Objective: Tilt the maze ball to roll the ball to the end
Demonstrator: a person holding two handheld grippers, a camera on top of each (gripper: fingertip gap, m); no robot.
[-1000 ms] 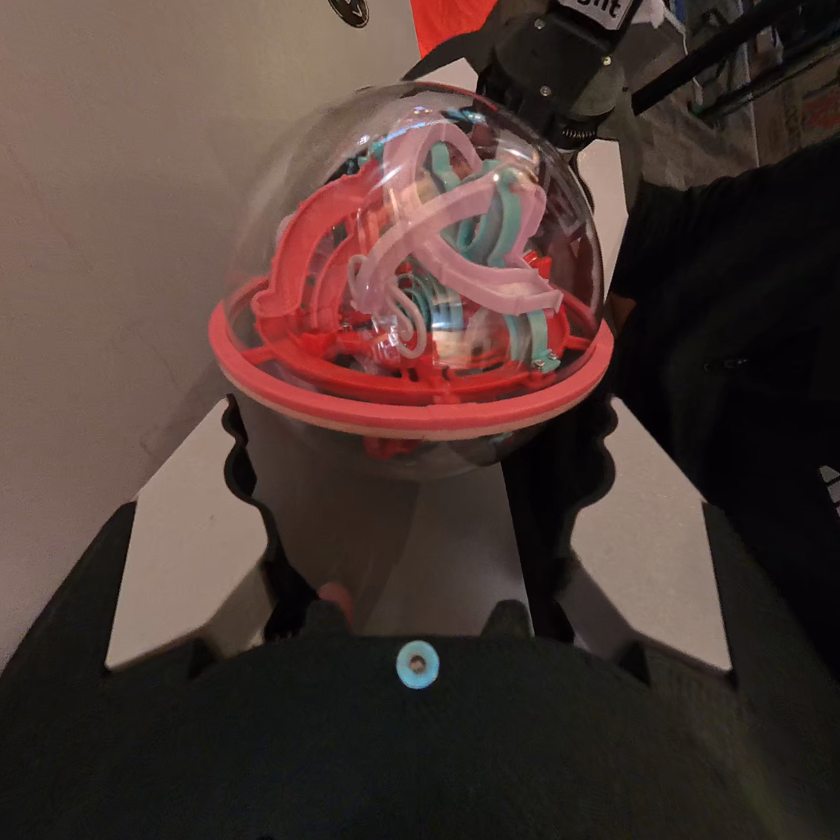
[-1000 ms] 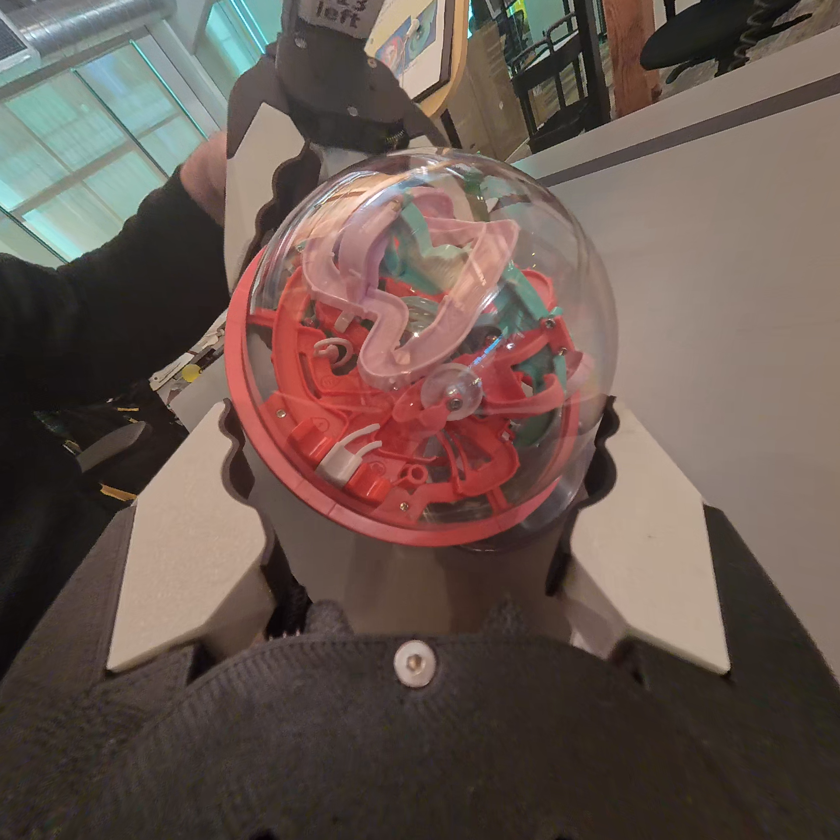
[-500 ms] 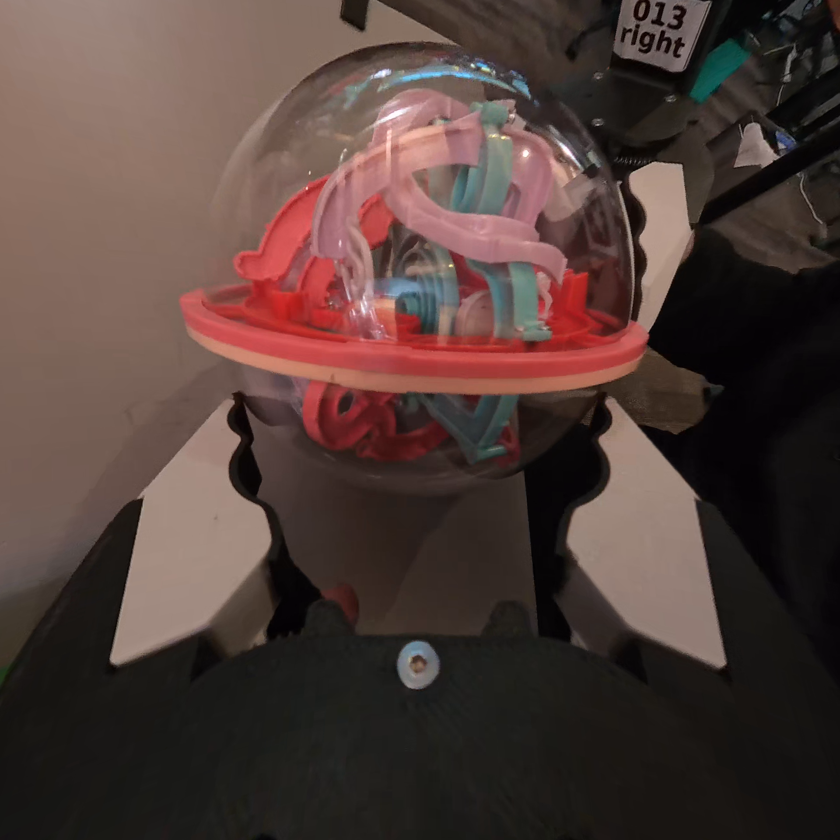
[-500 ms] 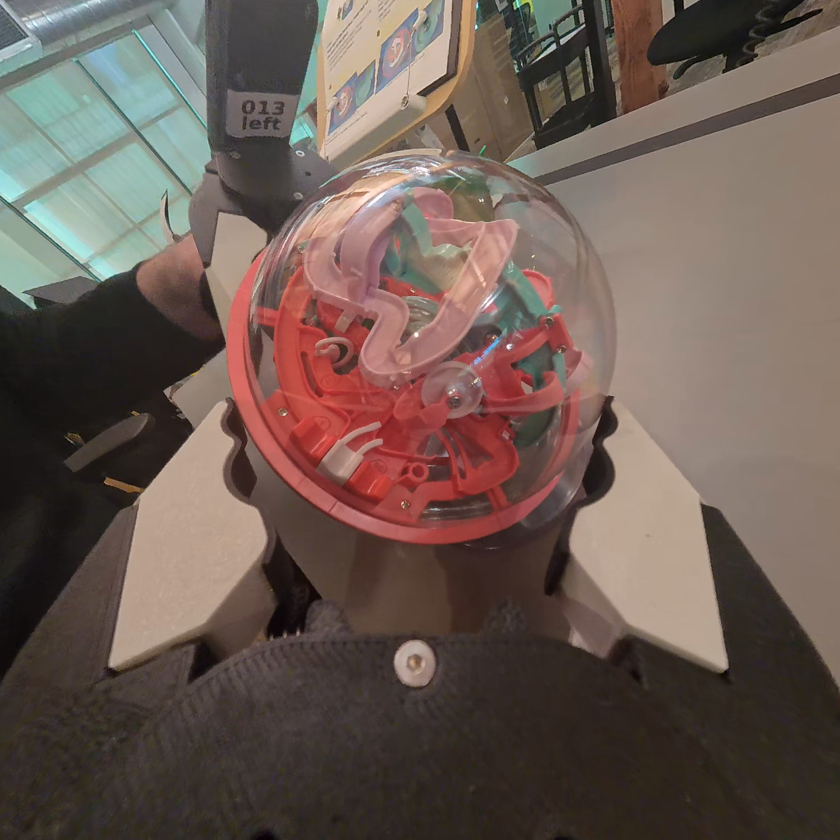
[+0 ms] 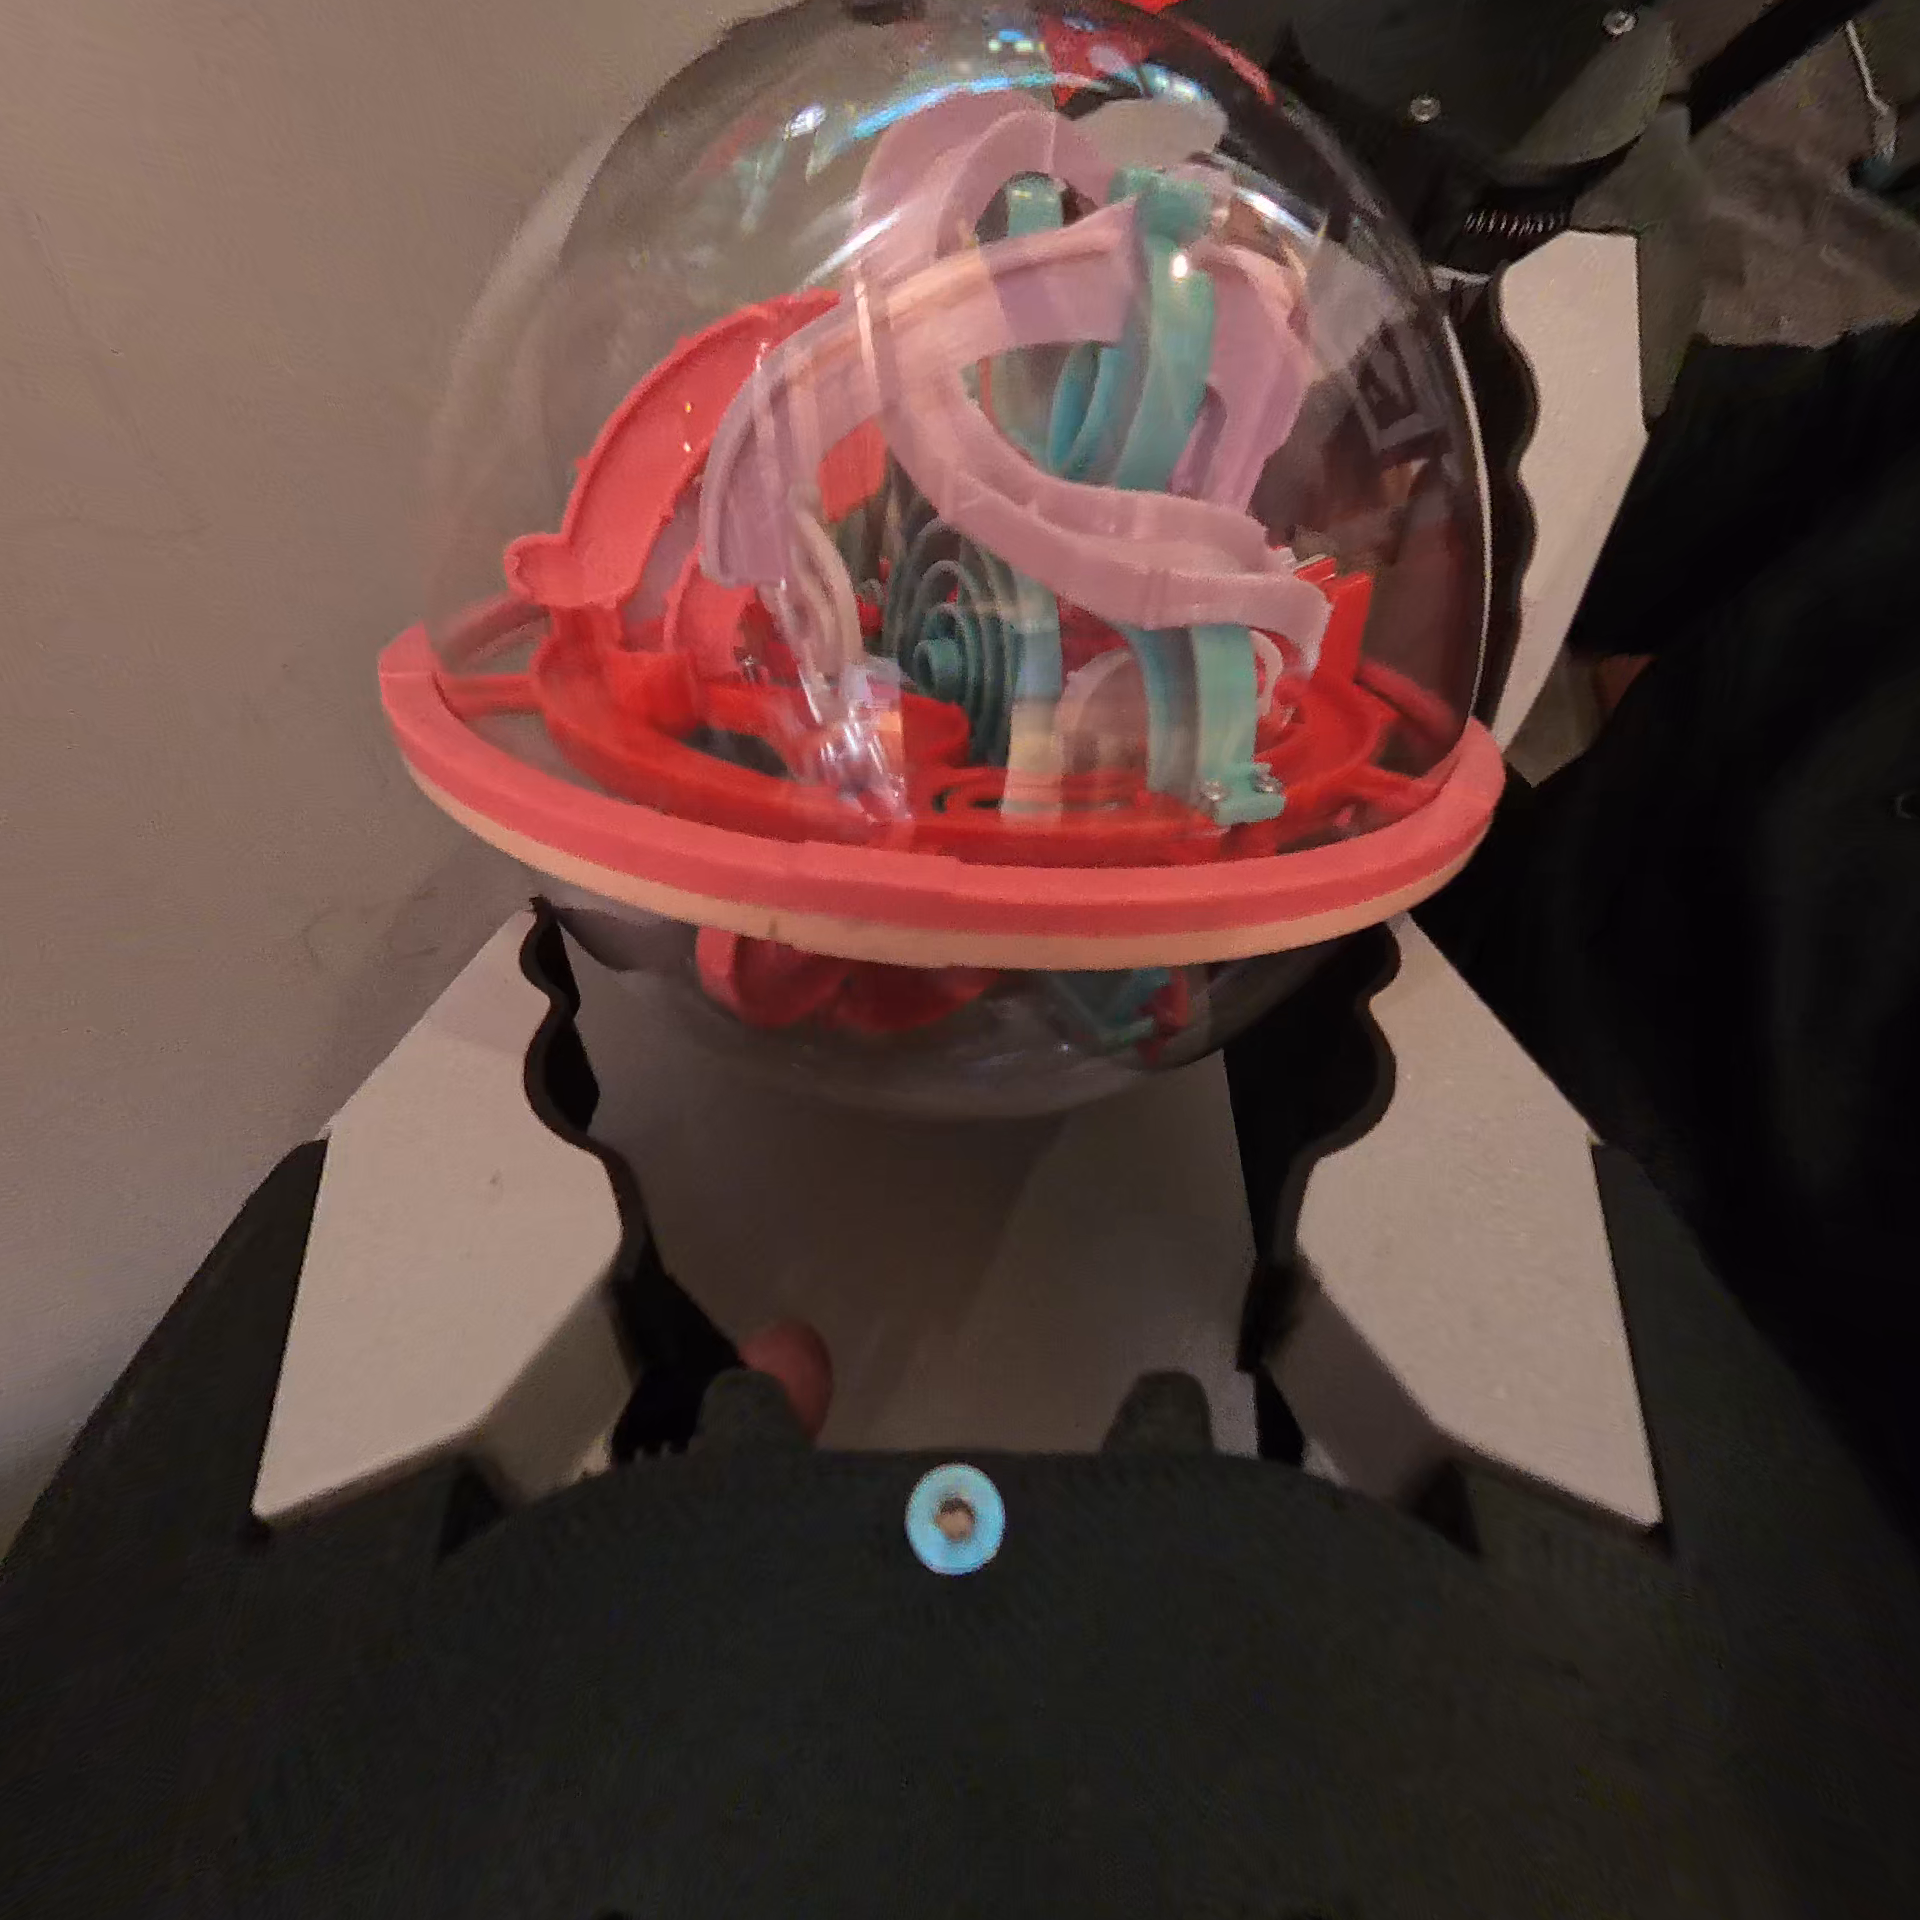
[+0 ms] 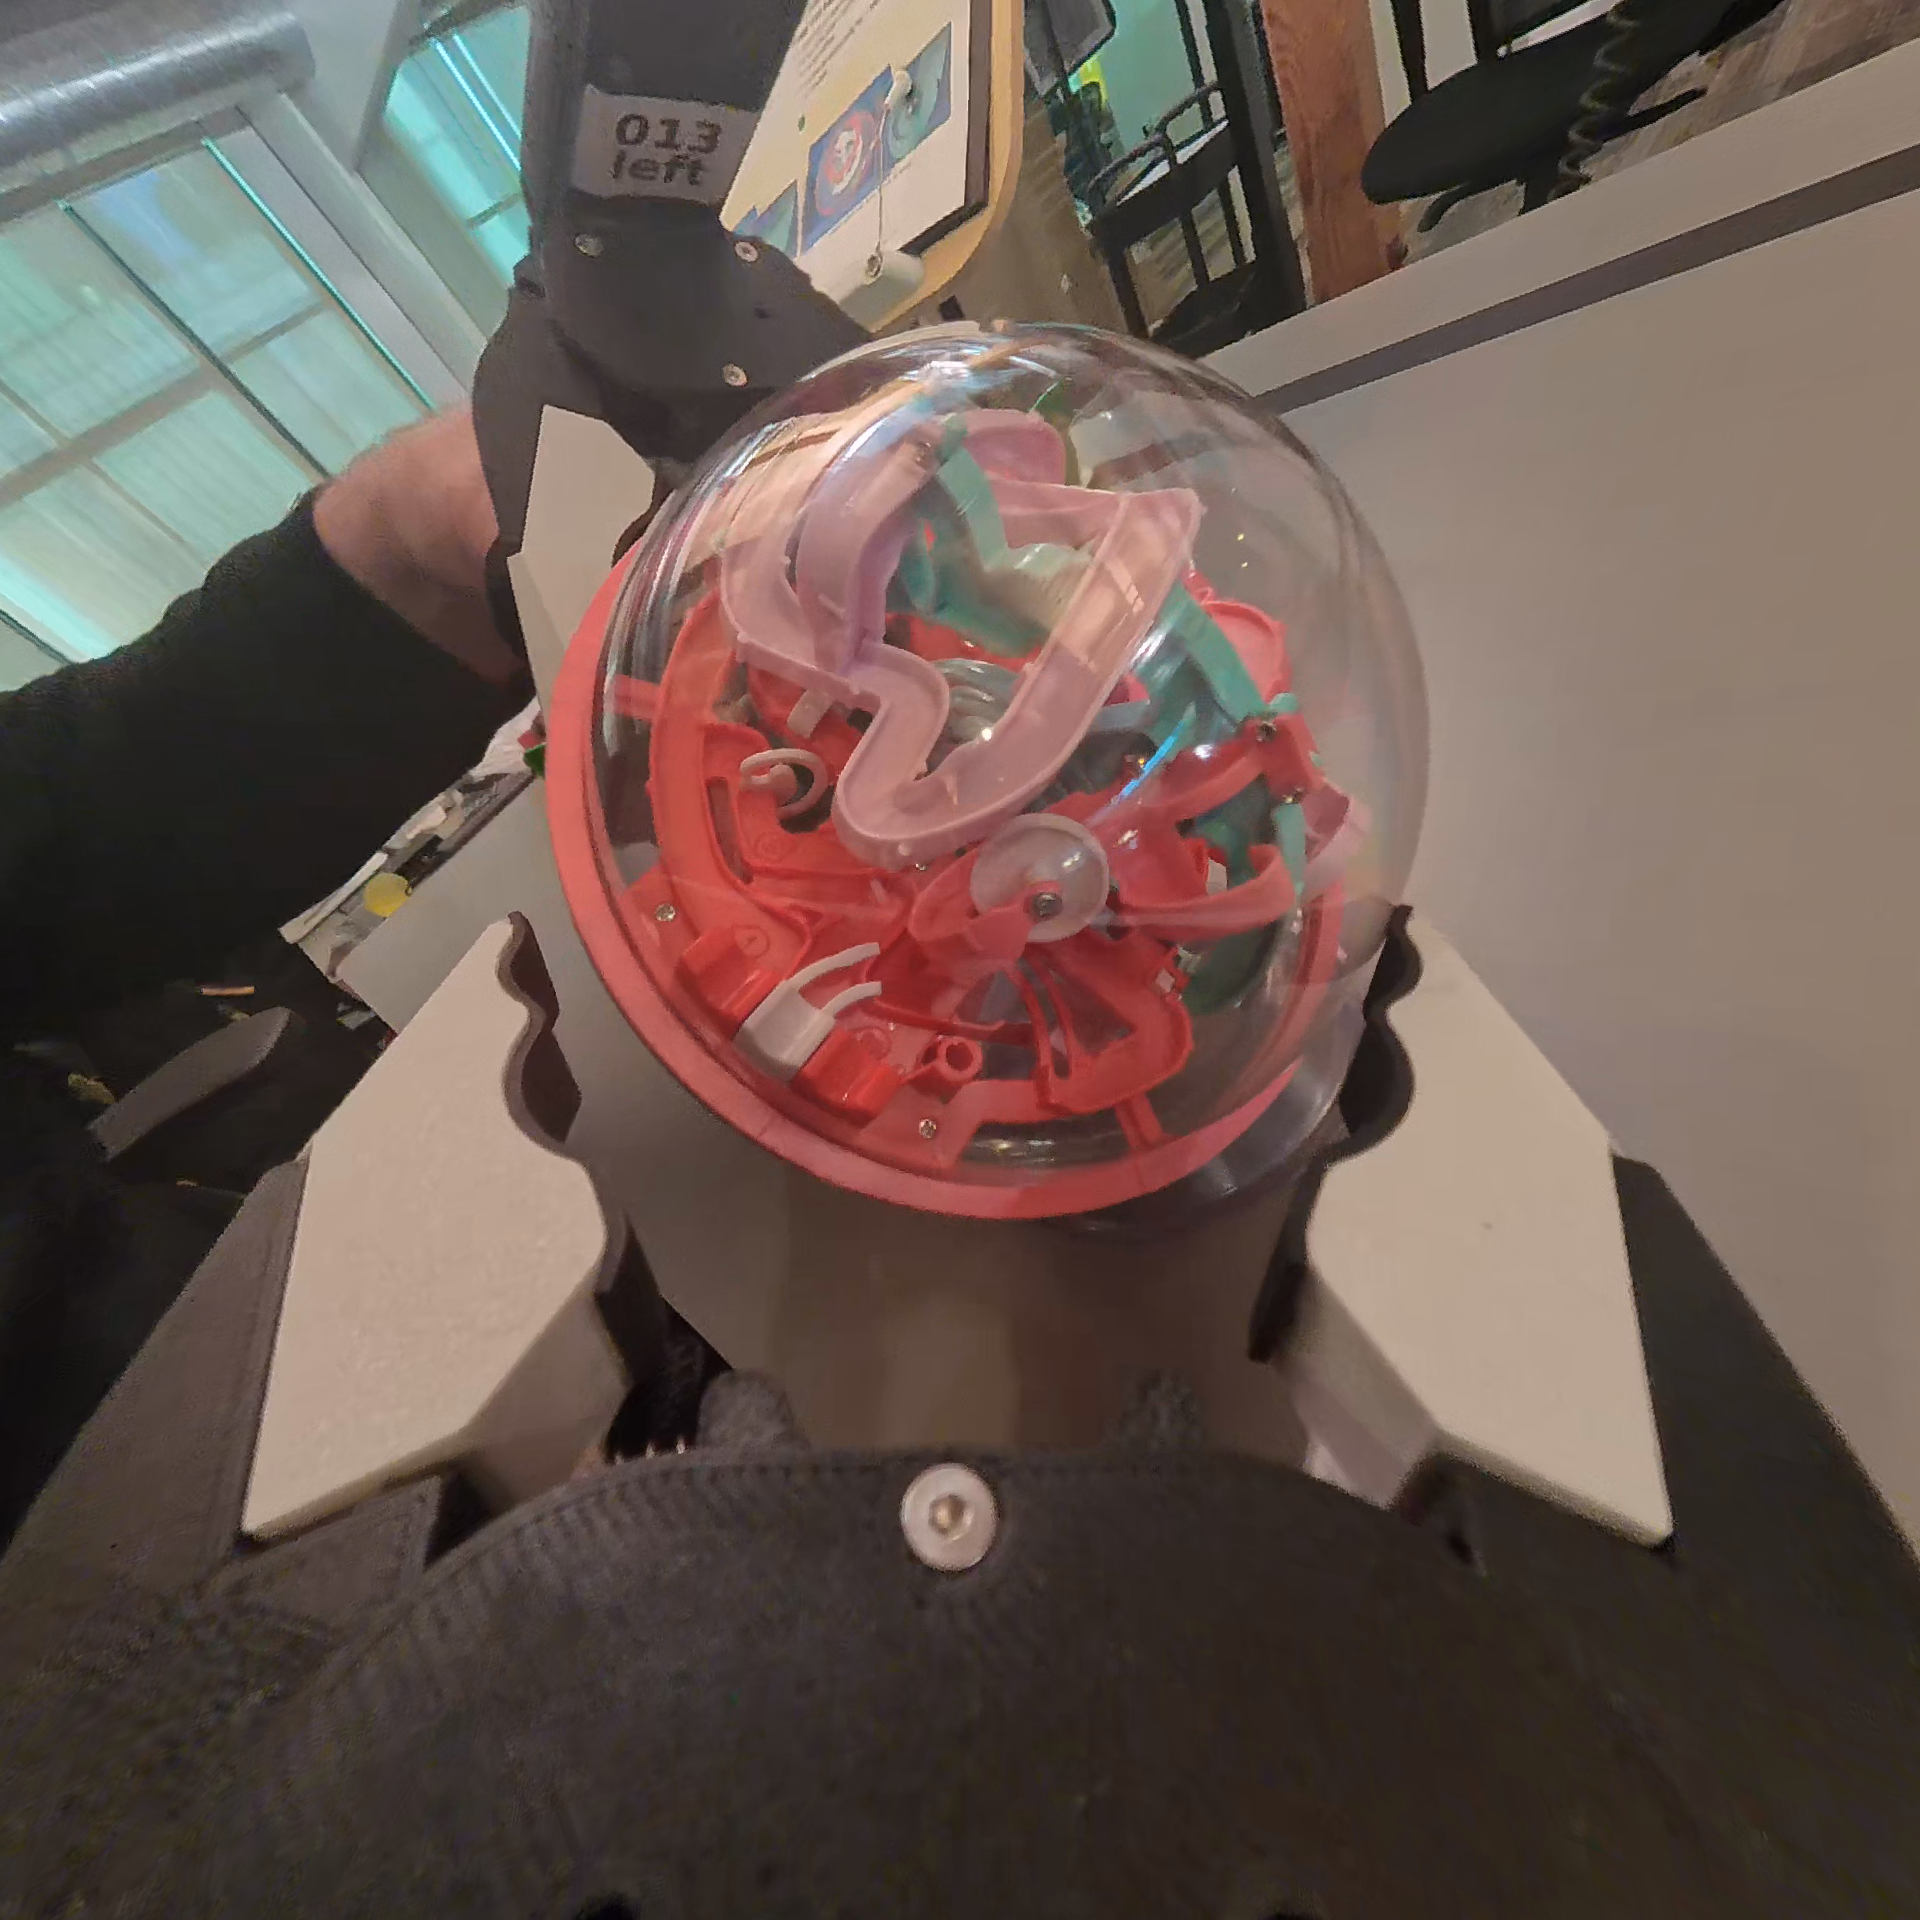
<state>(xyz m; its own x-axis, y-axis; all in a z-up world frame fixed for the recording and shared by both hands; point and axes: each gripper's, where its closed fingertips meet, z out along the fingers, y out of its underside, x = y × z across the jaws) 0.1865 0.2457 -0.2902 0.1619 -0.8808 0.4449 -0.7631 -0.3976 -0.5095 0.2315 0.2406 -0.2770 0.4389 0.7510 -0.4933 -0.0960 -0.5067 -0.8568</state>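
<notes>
A clear maze ball (image 5: 935,582) is held in the air between two hand-held tools, one on each side. In the left wrist view, the left tool (image 5: 961,1023) is seen with its white, wavy-edged fingers (image 5: 447,1174) spread wide and pressed against the lower half of the sphere, so it is clamped on the ball. The ball's red equator ring (image 5: 1039,894) lies nearly level here, dipping slightly to the left. Pink, teal and red tracks are packed inside; the small rolling ball cannot be made out.

In the right wrist view, the right tool (image 6: 961,1023) is likewise clamped on the maze ball (image 6: 997,769), with the ring tilted steeply toward the camera. Beyond the sphere, the left tool (image 6: 665,343) is gripped by a hand (image 6: 416,540) in a black sleeve (image 6: 208,769). A white label (image 6: 665,145) with dark writing is fixed on that tool. A grey bench (image 6: 1662,623) lies at right, and a poster board (image 6: 883,135) stands behind.
</notes>
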